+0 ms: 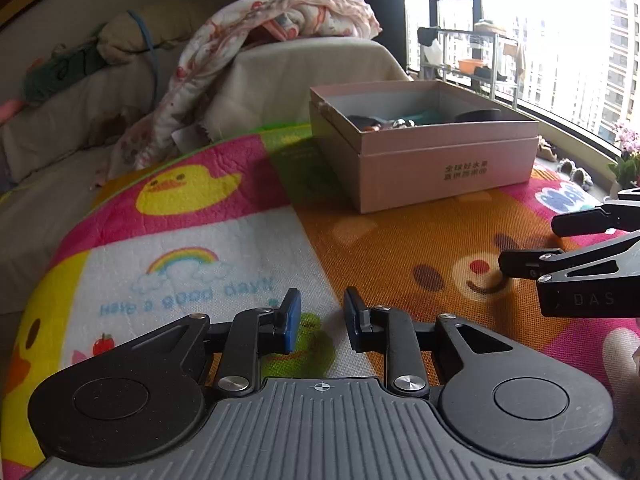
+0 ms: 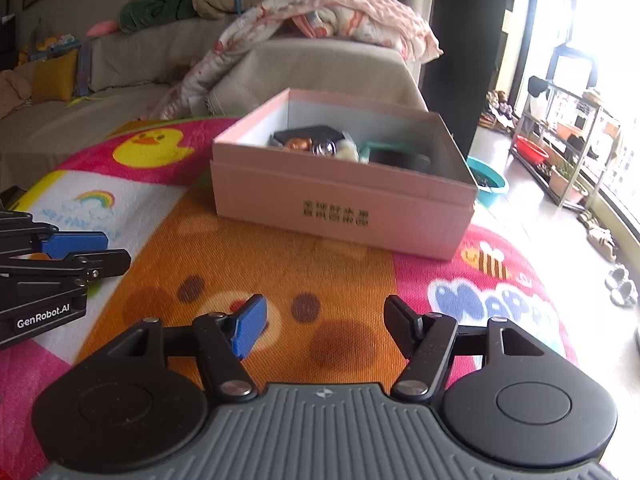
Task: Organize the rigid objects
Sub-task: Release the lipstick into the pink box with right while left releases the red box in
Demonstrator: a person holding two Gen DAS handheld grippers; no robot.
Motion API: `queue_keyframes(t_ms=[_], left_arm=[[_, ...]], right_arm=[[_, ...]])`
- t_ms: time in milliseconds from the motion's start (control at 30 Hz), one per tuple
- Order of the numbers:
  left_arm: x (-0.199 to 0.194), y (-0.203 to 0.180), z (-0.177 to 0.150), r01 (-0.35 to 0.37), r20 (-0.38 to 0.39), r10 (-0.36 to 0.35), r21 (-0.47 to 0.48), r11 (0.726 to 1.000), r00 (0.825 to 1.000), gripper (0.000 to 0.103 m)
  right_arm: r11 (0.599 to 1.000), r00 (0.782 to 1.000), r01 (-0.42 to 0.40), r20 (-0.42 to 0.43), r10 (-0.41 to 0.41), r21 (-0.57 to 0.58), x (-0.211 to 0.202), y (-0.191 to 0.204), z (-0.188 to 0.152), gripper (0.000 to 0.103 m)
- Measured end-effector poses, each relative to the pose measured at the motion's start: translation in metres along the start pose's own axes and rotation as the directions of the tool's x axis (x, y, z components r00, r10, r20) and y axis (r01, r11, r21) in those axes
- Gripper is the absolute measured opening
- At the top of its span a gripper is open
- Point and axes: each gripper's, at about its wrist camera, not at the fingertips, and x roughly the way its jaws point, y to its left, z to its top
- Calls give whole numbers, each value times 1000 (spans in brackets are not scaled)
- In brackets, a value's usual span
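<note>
Cartoon-printed mat [image 1: 224,248] is spread beneath a pink box [image 2: 344,208] filled with small objects. Left hand-held gripper [image 1: 318,320] is kept narrowly parted, right hand-held gripper [image 2: 324,326] wide; nothing is held.

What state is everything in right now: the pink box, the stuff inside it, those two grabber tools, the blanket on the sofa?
Pink box: lid off, upright on the play mat.
Objects in the box: piled together inside, hard to tell apart.
Left gripper: fingers slightly apart, holding nothing.
Right gripper: fingers wide apart, holding nothing.
Blanket: crumpled, draped over the sofa arm.
</note>
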Motion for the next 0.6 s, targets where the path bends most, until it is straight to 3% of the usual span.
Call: queue_keyframes(t_ms=[100, 233, 333, 467, 600], left_arm=[[0, -8, 0, -4, -2, 4, 33, 999, 1000, 16], [2, -14, 1, -9, -3, 9, 51, 999, 1000, 12], [5, -9, 4, 15, -13, -15, 1, 1000, 1000, 12], [7, 2, 8, 69, -27, -73, -121, 990, 997, 12], [8, -6, 8, 72, -13, -74, -144, 987, 997, 12]], right_arm=[[998, 1000, 17, 9, -18, 64, -1, -11, -8, 79], [989, 999, 42, -18, -40, 139, 6, -31, -6, 84], [980, 998, 61, -29, -57, 190, 10, -42, -7, 91], [979, 997, 70, -30, -65, 189, 11, -42, -8, 92], [978, 996, 80, -42, -73, 193, 16, -42, -6, 101]])
